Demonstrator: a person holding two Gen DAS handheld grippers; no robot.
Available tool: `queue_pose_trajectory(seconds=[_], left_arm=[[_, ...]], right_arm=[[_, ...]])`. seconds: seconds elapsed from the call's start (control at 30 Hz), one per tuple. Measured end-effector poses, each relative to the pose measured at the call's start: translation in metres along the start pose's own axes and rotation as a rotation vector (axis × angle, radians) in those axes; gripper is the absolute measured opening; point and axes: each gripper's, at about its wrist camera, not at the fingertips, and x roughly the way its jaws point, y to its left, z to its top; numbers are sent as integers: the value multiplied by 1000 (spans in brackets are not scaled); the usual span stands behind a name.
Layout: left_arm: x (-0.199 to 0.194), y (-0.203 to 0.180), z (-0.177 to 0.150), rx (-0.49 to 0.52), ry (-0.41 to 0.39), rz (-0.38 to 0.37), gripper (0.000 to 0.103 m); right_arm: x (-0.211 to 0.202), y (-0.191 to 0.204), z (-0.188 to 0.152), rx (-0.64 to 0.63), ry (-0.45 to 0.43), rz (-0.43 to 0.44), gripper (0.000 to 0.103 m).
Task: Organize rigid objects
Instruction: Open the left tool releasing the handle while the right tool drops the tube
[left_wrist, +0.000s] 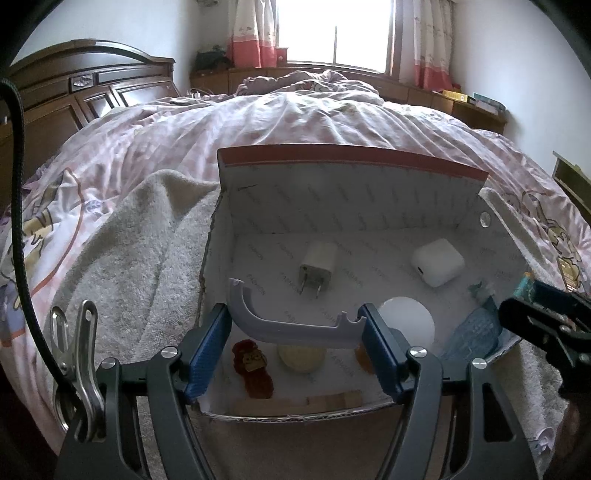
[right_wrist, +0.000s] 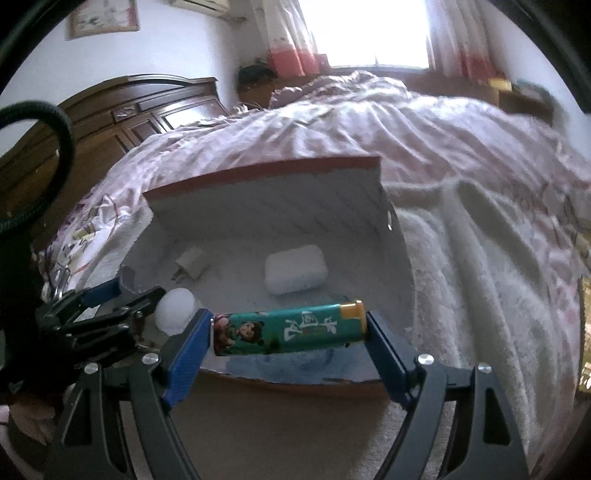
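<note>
Both grippers carry loads above the open cardboard box (left_wrist: 369, 192) on the bed. At the bottom centre of the left wrist view, the left gripper (left_wrist: 297, 332) is clamped on a grey curved plastic piece (left_wrist: 288, 325), its blue pads (left_wrist: 207, 347) pressing the two ends. At the lower centre of the right wrist view, the right gripper (right_wrist: 290, 328) grips a green printed lighter (right_wrist: 288, 326) lengthwise, end to end, just over the box's near rim.

Much of the sorting looks done. On the box floor in the left view lie a white charger plug (left_wrist: 317, 267) at centre, a white earbud case (left_wrist: 437, 266) to the right, a white disc (left_wrist: 408, 321) just below it, a red toy figure (left_wrist: 253, 369) at lower left, a pale round piece (left_wrist: 301, 358) beside it, and wooden blocks (left_wrist: 332, 400) along the near wall. An orange item (left_wrist: 364, 356) is mostly hidden behind the right finger. A blue packet (left_wrist: 476, 332) leans at the box's right edge.

What seems left is to lower and release the two held items inside. The towel (left_wrist: 155, 229) around the box shows no loose objects in either view, though the fisheye edges hide some of the bed, so I cannot tell whether more remains.
</note>
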Motion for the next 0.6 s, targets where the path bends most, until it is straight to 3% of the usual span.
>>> queue_pose_trajectory(seconds=[0.33, 0.6], left_arm=[[0, -3, -1, 13, -3, 12, 72], [-1, -4, -1, 16, 1, 6, 72]], right_arm=[[4, 4, -5, -36, 10, -24, 85], [1, -2, -2, 10, 17, 33, 86]])
